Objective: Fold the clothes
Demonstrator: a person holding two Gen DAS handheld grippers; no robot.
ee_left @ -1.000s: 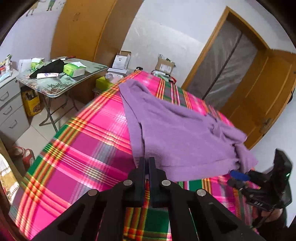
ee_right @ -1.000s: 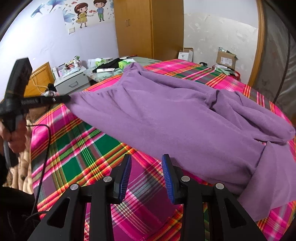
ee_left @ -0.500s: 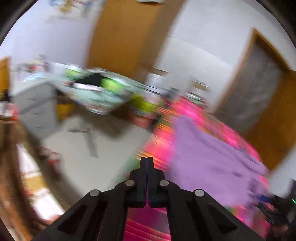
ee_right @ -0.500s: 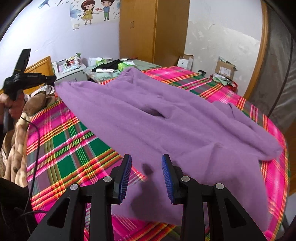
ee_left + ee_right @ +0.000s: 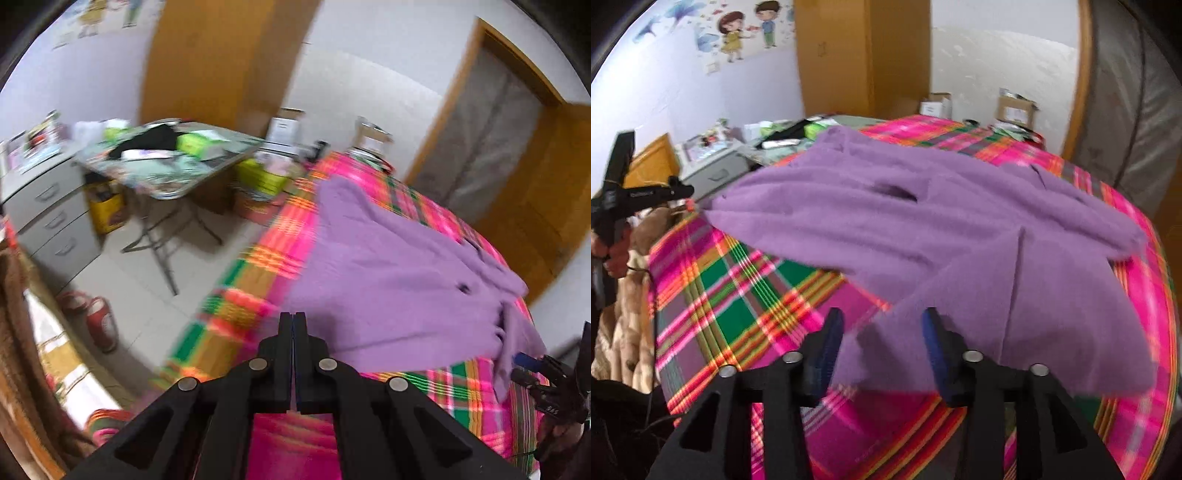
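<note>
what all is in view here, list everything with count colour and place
garment: one, purple, spread across the bed
bed cover: one, pink, green and orange plaid, under the garment
folding table: one, cluttered, left of the bed
drawer cabinet: one, grey, far left by the wall
wardrobe: one, wooden, against the back wall
cardboard boxes: two, behind the bed
door: one, wooden, right
wall stickers: cartoon children, upper left
left tool: black, shut; its tip meets the garment's left corner in the right wrist view
right tool: black with blue pads, jaws opening, garment's near edge between them
</note>
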